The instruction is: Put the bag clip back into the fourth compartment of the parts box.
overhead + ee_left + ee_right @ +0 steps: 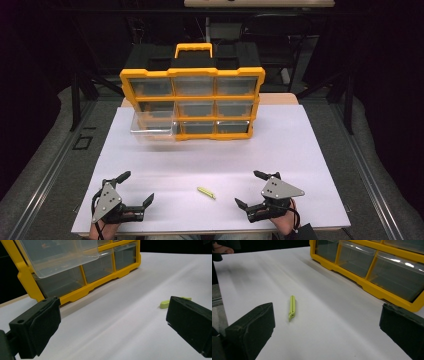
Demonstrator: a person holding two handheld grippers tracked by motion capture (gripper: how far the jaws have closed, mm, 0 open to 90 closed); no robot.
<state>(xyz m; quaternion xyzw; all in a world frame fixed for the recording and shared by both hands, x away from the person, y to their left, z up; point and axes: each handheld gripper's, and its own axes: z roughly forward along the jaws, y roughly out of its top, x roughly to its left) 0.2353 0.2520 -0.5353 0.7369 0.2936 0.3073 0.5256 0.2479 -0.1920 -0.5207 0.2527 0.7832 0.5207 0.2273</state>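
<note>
Two grippers agape: left gripper (136,187), right gripper (248,188) | one green clip (206,192) | nine-drawer organizer (193,103)

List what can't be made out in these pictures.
- Drawer contents, high view: organizer fronts too small and cloudy.
- Green clip, left gripper view: far end hidden behind the left gripper jaw.
- Pulled-out drawer, left gripper view: cut off by the top edge.

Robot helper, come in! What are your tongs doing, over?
Left tongs and right tongs both open, holding nothing. Green clip flat on white table between them. Organizer bottom-left drawer pulled out. Nothing in the way.
</note>
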